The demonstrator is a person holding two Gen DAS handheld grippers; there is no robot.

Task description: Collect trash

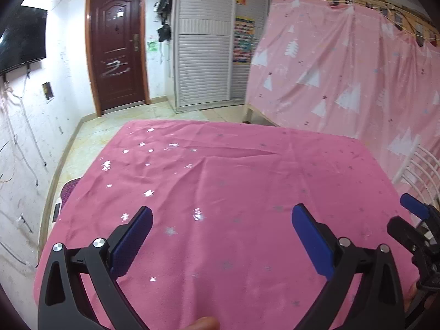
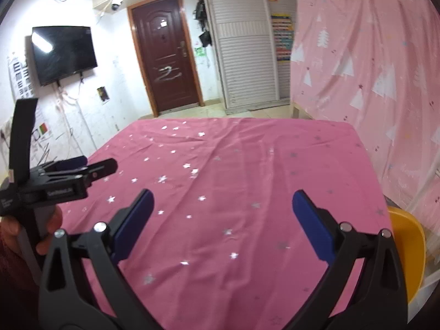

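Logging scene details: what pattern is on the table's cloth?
Pink tablecloth with small silver stars, clearest in the right wrist view.

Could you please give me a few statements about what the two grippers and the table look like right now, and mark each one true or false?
1. The left gripper is open with nothing between its blue pads. True.
2. The right gripper is shut on a piece of trash. False: it is open and empty.
3. The pink tablecloth carries silver stars. True.
4. The brown door stands wide open. False: it is closed.
5. A yellow chair sits at the table's right edge. True.
6. Trash is piled at the middle of the cloth. False: no trash shows on it in either view.
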